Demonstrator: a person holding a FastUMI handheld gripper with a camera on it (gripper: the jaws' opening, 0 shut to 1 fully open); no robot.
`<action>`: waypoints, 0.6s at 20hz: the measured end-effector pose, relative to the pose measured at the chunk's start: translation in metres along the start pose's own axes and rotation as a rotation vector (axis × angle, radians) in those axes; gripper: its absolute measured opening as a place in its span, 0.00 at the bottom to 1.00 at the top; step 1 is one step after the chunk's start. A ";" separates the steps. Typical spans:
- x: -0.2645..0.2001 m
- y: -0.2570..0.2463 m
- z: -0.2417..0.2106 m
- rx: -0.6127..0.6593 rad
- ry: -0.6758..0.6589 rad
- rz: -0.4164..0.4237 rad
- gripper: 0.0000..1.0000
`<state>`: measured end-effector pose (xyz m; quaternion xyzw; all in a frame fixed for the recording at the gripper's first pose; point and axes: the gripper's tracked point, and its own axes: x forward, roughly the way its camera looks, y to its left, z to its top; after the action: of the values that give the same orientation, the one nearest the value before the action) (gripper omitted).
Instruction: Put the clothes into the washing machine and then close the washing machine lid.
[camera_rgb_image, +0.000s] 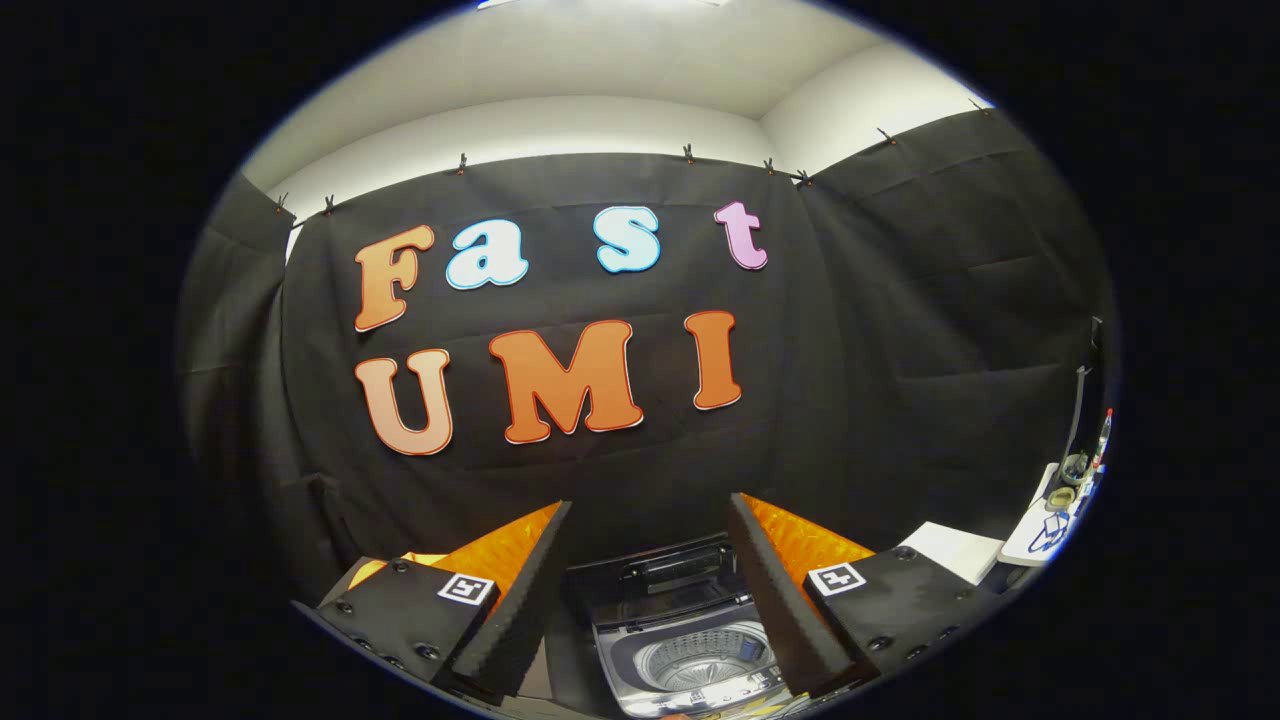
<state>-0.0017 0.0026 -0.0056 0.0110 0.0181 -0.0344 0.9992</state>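
Plainly, the gripper (650, 590) stands with its jaws spread wide and nothing held between them; the two fingers rise from the bottom of the frame, angled apart. Between them, at the bottom centre, sits the washing machine (690, 650), seen from above, with its lid (665, 572) tipped up toward the back and the pale ribbed drum (705, 662) open to view. No clothes can be made out in the drum, and none elsewhere, so where the clothes lie cannot be told. Further out, at the lower right of the frame, a white table edge (958, 552) carries a few small items, among them a bottle (1102, 438).

By my judgement the task is at its start: the loading step is not yet done. The next move calls for finding the garment, bringing the open fingers down around it, and closing on it before carrying it over the drum.
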 end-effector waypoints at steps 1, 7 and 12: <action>0.001 0.003 -0.003 0.008 0.016 -0.006 0.98; 0.008 0.043 -0.016 0.008 0.068 0.055 0.98; 0.013 0.087 -0.033 -0.020 0.117 0.129 0.98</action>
<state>0.0156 0.0894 -0.0372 0.0043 0.0758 0.0308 0.9966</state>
